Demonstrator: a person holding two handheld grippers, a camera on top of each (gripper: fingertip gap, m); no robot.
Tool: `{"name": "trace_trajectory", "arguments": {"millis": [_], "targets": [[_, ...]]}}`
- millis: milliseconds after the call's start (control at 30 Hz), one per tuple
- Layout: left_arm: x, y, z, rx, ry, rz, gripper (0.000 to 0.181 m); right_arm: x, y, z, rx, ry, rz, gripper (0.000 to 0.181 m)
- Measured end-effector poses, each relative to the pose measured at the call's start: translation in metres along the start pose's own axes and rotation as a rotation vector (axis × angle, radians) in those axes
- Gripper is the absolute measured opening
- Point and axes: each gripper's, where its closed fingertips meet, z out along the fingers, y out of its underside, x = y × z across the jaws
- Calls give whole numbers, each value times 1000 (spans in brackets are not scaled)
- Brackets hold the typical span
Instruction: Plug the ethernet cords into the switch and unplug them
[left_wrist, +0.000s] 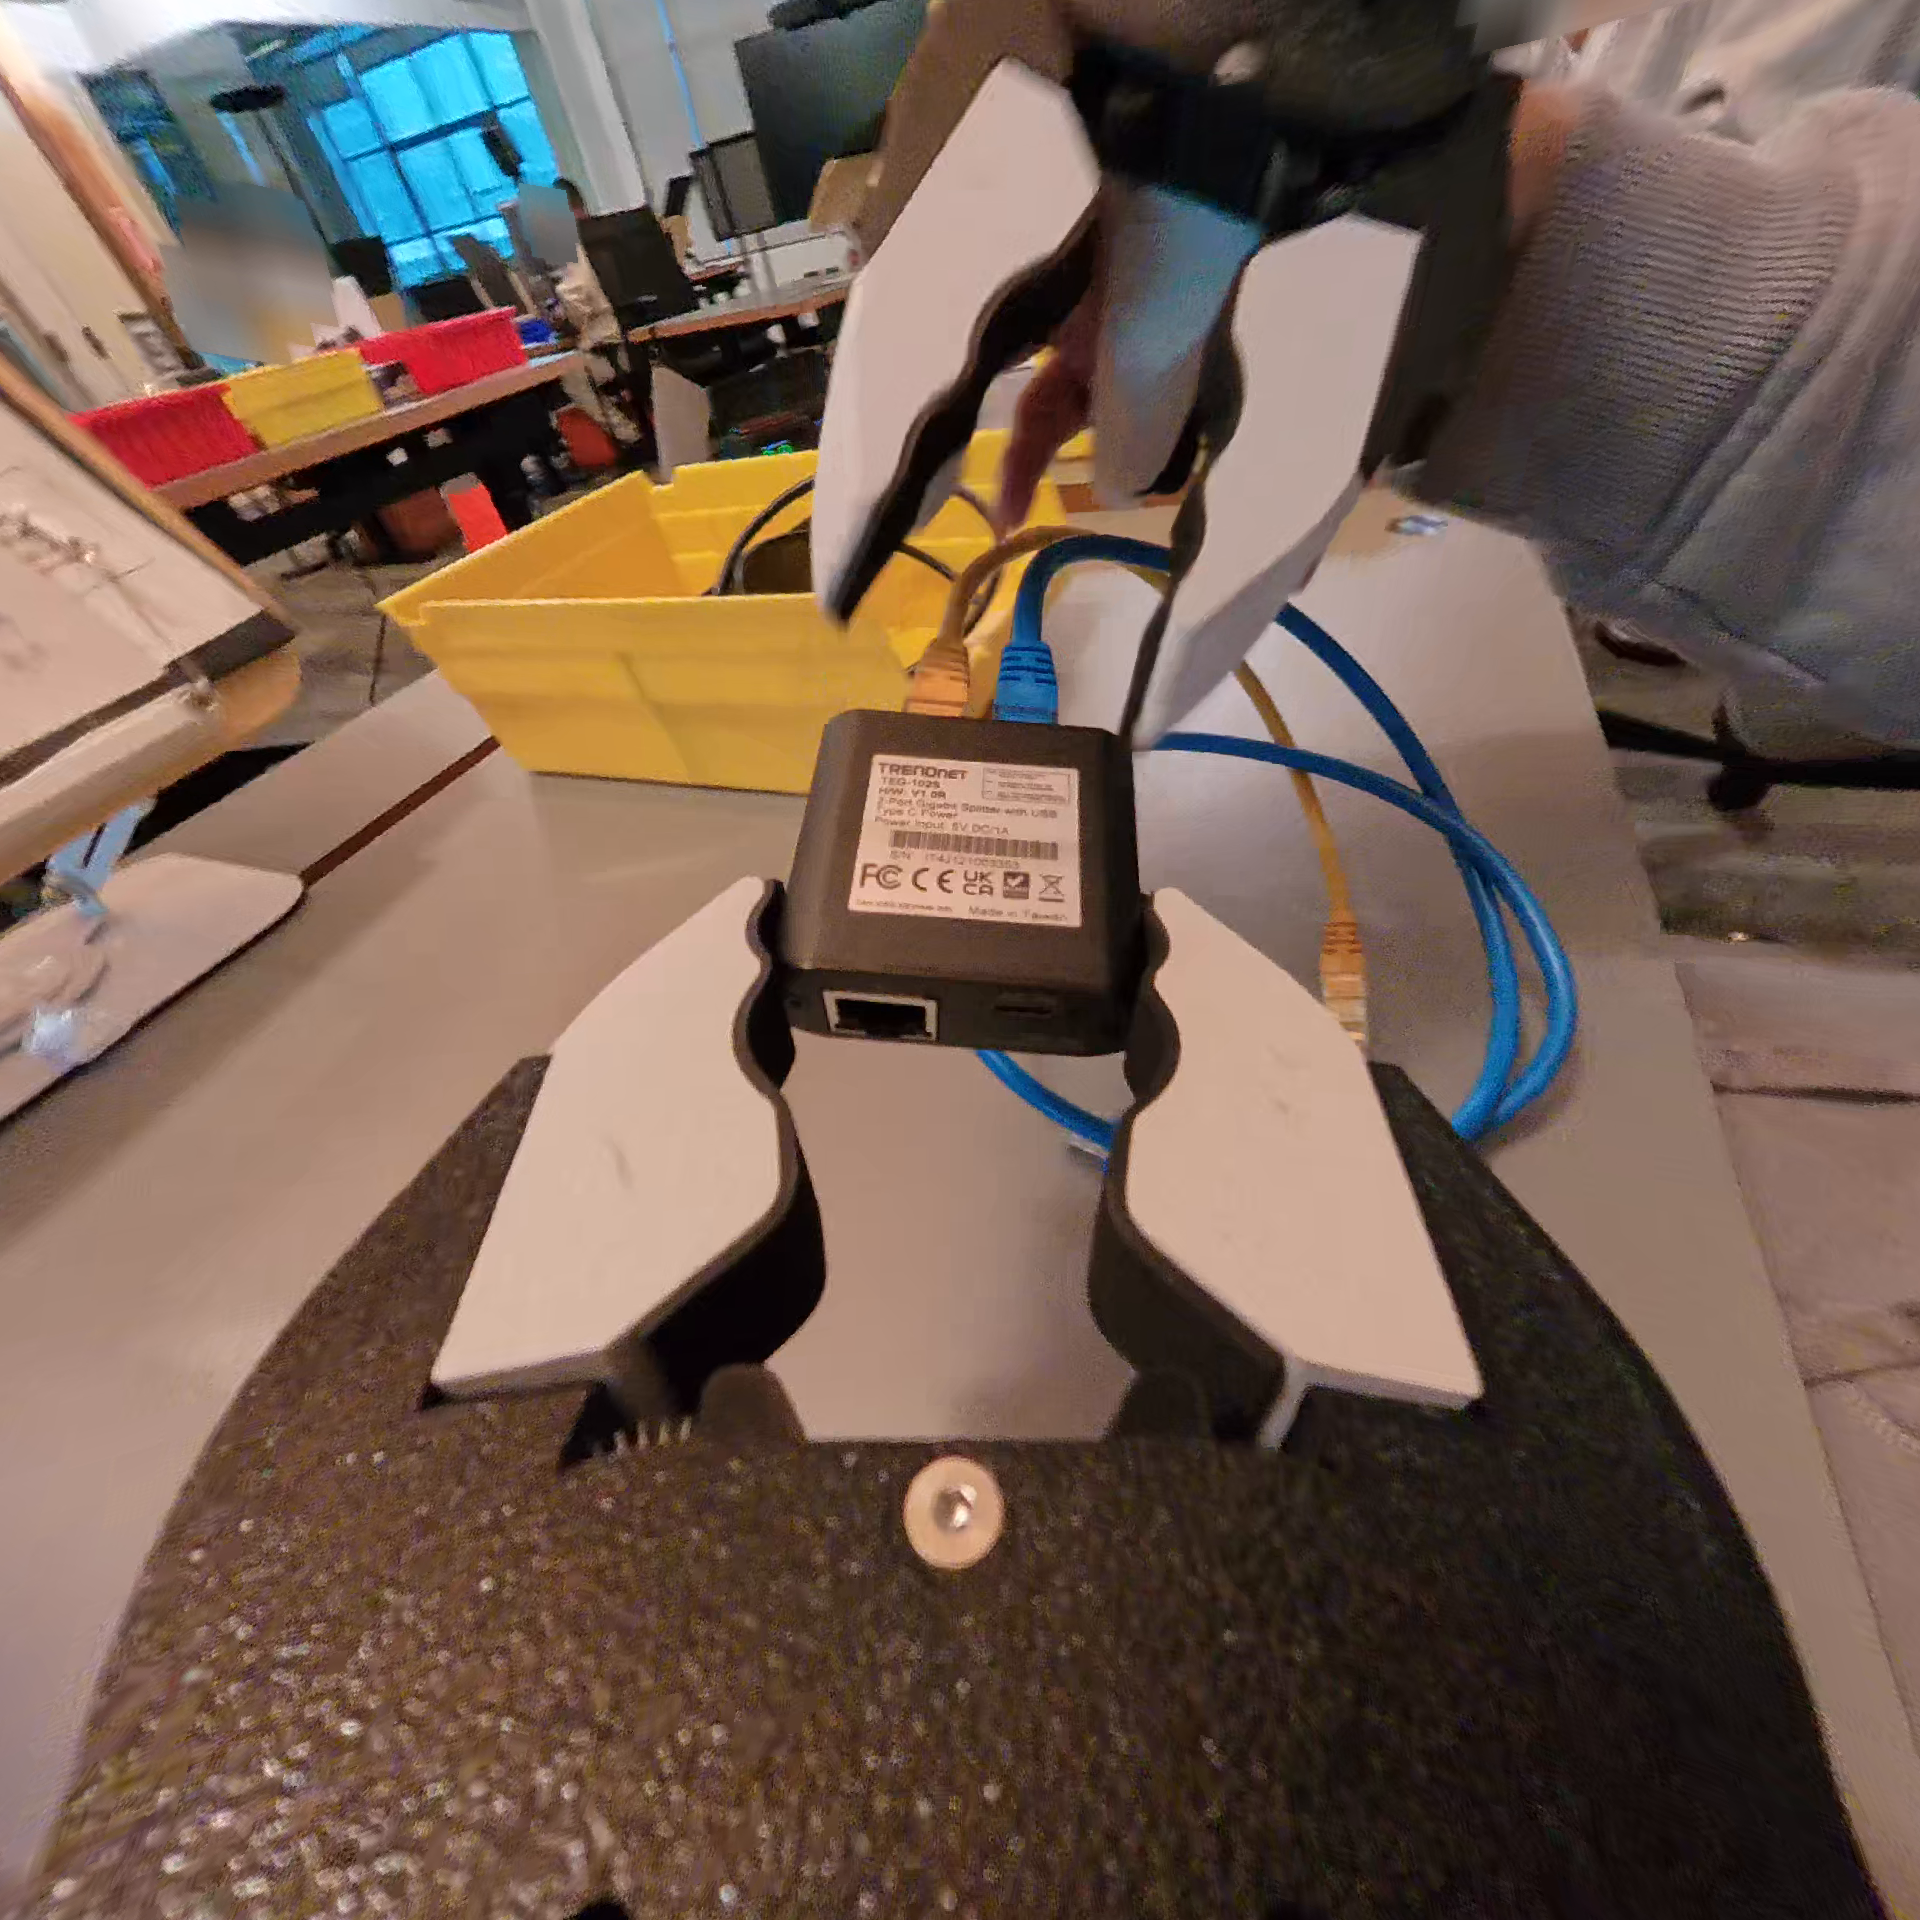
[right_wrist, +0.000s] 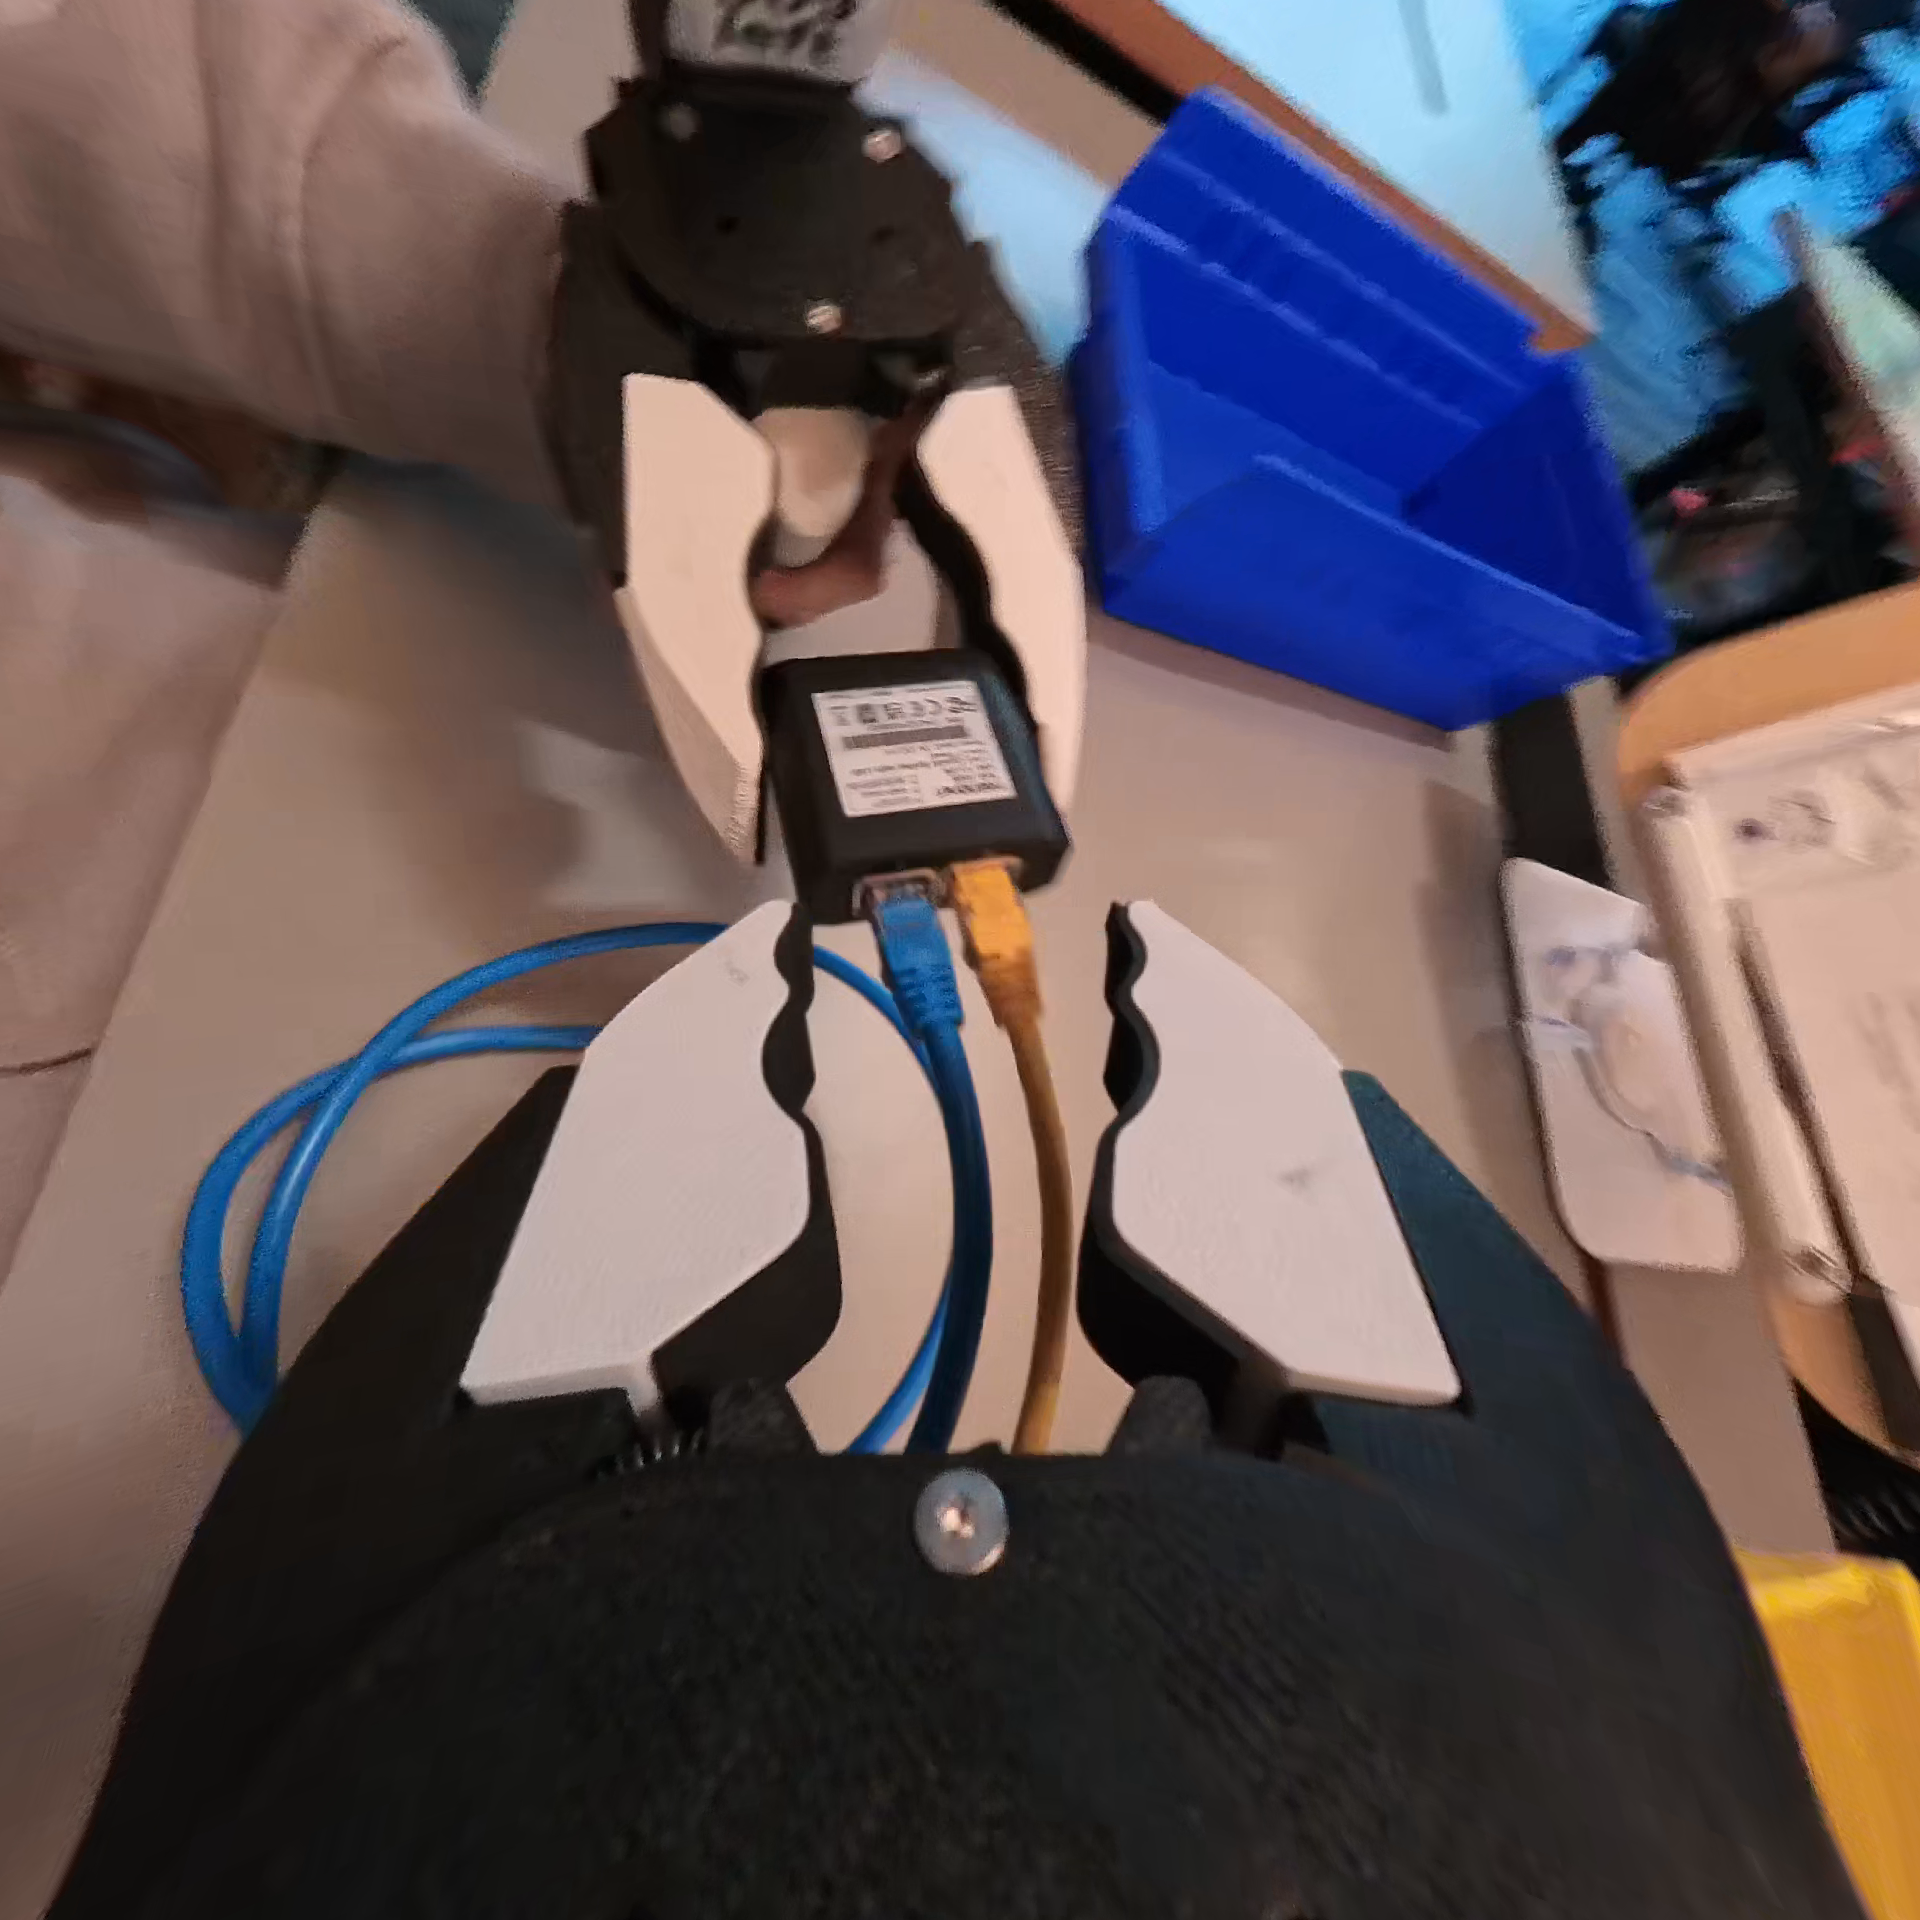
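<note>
A small black switch (left_wrist: 961, 831) with a white label lies on the grey table, and my left gripper (left_wrist: 961, 920) is shut on its sides. A blue cord's plug (left_wrist: 1029, 670) and a yellow cord's plug (left_wrist: 940, 681) sit in the two ports on its far side. An empty port (left_wrist: 881, 1016) faces the left camera. My right gripper (right_wrist: 951, 920) is open and empty, its fingers either side of the blue plug (right_wrist: 914, 956) and yellow plug (right_wrist: 997, 935), just short of the switch (right_wrist: 914, 769). It also shows in the left wrist view (left_wrist: 992, 665).
A yellow bin (left_wrist: 644, 665) with a black cable stands behind the switch. A blue bin (right_wrist: 1351, 520) stands on the far side. The blue cord loops (left_wrist: 1507, 935) on the table (left_wrist: 312, 1039), and the yellow cord's free end (left_wrist: 1340, 966) lies there. A board on a stand (left_wrist: 104, 623) is at the left. Left and right tips are no more than a few centimetres apart.
</note>
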Motion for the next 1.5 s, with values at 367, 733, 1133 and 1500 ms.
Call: {"name": "trace_trajectory", "arguments": {"millis": [367, 733, 1133, 1500], "targets": [[-35, -7, -12, 141, -188, -128, 62, 14, -18, -8, 584, 446, 1015, 44], [-25, -13, -5, 109, -191, -44, 62, 22, -1, 9, 1018, 240, 1480, 17], [-24, -11, -2, 91, -212, 6, 62, 20, 0, 12, 1148, 163, 1597, 14], [-26, -12, 0, 96, -308, 114, 62, 21, -2, 10, 1162, 166, 1518, 12]]}}
